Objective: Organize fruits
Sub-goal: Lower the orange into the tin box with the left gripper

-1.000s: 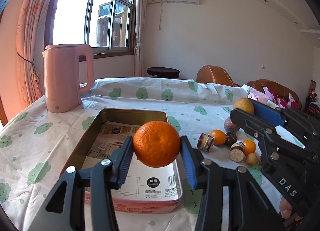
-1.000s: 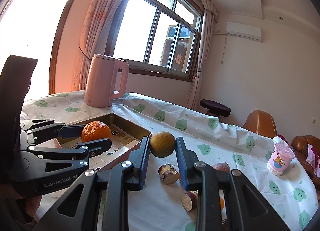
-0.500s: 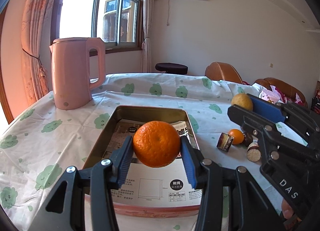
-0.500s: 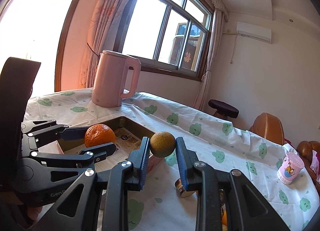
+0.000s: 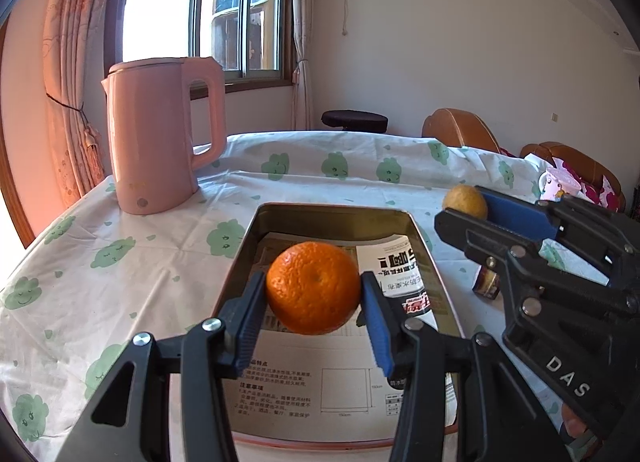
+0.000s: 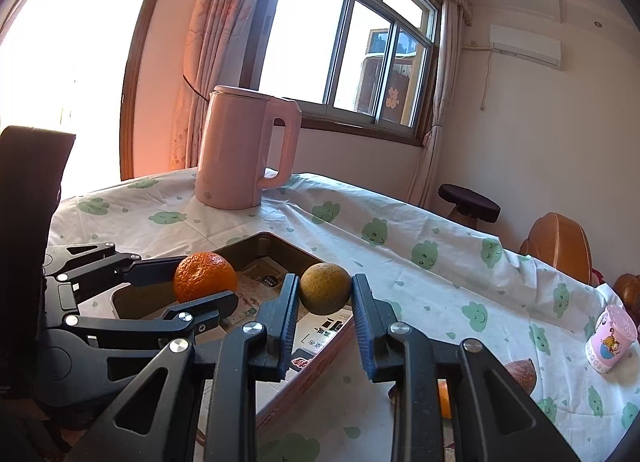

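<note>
My left gripper (image 5: 314,298) is shut on an orange mandarin (image 5: 313,287) and holds it above the paper-lined metal tin (image 5: 340,211). My right gripper (image 6: 325,290) is shut on a yellow-green round fruit (image 6: 325,288) and holds it above the tin's right rim (image 6: 320,358). In the left wrist view the right gripper (image 5: 466,210) sits to the right of the tin with its fruit (image 5: 464,200). In the right wrist view the left gripper (image 6: 200,282) holds the mandarin (image 6: 205,276) over the tin.
A pink kettle (image 5: 164,134) stands on the tablecloth behind the tin on the left. A small brown item (image 5: 486,284) lies right of the tin. A pink cup (image 6: 610,338) and a brown fruit (image 6: 520,372) sit at the right. Sofa and stool lie beyond the table.
Both grippers have moved left and forward with their fruits. The mandarin now hangs over the tin's middle, and the yellow-green fruit has come over the tin's right rim.
</note>
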### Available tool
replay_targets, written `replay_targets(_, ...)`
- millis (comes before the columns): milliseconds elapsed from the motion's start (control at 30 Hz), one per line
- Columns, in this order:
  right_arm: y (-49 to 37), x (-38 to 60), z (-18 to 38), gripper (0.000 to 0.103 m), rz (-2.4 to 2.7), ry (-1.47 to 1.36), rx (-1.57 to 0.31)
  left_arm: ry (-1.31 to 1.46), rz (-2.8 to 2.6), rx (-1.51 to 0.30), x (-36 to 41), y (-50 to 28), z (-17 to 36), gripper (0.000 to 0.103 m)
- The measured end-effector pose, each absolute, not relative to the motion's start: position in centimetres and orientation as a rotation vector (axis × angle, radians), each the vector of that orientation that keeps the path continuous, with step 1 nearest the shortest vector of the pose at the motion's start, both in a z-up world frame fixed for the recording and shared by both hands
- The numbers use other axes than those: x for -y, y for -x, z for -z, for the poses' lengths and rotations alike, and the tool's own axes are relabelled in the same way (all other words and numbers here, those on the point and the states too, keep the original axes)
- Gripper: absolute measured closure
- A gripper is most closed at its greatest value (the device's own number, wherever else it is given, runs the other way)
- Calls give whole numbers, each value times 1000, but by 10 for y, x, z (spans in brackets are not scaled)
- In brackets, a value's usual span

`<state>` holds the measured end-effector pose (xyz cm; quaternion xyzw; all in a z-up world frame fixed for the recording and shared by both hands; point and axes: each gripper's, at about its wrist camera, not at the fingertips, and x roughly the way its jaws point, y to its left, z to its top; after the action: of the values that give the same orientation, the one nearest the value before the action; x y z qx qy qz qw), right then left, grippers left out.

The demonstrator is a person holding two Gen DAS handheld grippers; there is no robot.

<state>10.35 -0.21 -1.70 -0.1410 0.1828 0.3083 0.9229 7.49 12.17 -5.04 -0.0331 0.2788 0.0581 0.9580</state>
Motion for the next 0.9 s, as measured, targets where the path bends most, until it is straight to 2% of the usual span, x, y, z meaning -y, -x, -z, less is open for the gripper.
replay_targets(900, -140, -19, 48, 75, -642, 256, -556, 85, -127, -701, -138, -97, 65, 55)
